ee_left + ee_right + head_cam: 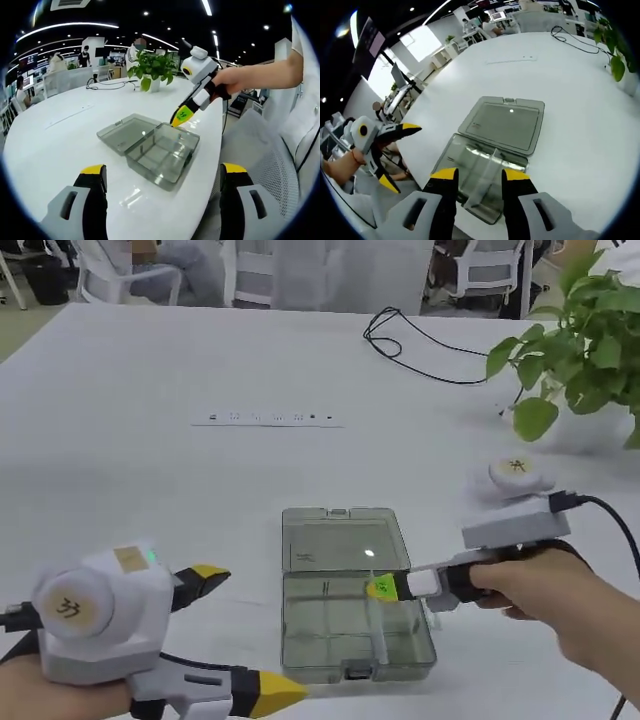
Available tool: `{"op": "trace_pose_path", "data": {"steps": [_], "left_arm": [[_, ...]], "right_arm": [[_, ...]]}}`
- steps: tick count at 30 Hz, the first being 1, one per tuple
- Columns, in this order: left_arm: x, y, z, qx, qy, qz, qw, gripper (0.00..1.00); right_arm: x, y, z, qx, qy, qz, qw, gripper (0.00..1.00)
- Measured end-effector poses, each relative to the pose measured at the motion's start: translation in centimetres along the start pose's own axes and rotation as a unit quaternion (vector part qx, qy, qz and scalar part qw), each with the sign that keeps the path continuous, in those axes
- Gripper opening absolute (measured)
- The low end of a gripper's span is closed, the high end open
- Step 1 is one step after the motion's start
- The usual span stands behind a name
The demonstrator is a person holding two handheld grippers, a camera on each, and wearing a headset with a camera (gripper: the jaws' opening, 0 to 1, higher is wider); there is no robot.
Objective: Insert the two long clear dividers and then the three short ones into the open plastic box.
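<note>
Nearest, at the front edge of the white worktop [150, 470], the left hand-held gripper [245, 632] hangs low on the left with its yellow-tipped jaws spread wide, and nothing sits between them. Bare surface lies between it and the open plastic box [292, 625], so that side is free for moving. The box sits near the front edge, toward the middle. Its grey-tinted base is closest, and its lid [340, 540] lies flat behind it on the hinge.

Over the base's right half, the right hand-held gripper [383, 588] reaches in from the right, tips down at the box's back rim. In the right gripper view its jaws stand narrowly apart with a clear divider [487, 160] upright in the gap, running front to back inside the base. Whether they pinch it cannot be told.

Farther right lies a small round white device [515, 472], well apart from the box. Beyond the lid, across open surface, a pale flat strip [265, 420] lies crosswise. Farther still, a black cable [410, 335] loops near a potted plant [580, 340] at the right edge. White chairs [130, 275] stand past the far edge.
</note>
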State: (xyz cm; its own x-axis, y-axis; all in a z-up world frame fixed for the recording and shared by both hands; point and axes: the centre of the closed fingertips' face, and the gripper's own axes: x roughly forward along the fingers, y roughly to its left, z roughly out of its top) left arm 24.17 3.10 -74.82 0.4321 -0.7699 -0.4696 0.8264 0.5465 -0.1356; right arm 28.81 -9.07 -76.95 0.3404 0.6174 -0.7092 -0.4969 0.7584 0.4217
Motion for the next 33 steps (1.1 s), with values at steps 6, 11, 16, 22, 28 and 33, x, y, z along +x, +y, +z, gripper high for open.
{"op": "trace_pose_path", "data": {"steps": [6, 11, 16, 22, 28, 33], "left_arm": [[-0.3, 0.4, 0.0, -0.007, 0.001, 0.015, 0.9999, 0.95], [-0.5, 0.6, 0.0, -0.014, 0.006, 0.024, 0.9996, 0.95], [-0.5, 0.9, -0.1, -0.022, 0.01, 0.034, 0.9991, 0.94], [-0.6, 1.4, -0.4, -0.034, 0.018, 0.049, 0.9981, 0.93], [-0.4, 2.0, -1.1, -0.046, 0.033, 0.063, 0.9964, 0.92], [-0.3, 2.3, -2.1, -0.063, 0.054, 0.074, 0.9938, 0.9]], "right_arm": [[-1.0, 0.4, 0.5, -0.06, -0.023, 0.028, 0.9976, 0.47], [-2.3, 1.2, 0.8, -0.096, -0.037, 0.043, 0.9937, 0.56], [-3.4, 1.2, 0.6, -0.141, -0.043, 0.063, 0.987, 0.64], [-4.4, 1.2, 0.1, -0.191, -0.057, 0.085, 0.9762, 0.74], [-5.3, 1.0, -0.7, -0.228, -0.074, 0.106, 0.9649, 0.85], [-5.9, 0.3, -1.8, -0.266, -0.078, 0.118, 0.9536, 0.92]]}}
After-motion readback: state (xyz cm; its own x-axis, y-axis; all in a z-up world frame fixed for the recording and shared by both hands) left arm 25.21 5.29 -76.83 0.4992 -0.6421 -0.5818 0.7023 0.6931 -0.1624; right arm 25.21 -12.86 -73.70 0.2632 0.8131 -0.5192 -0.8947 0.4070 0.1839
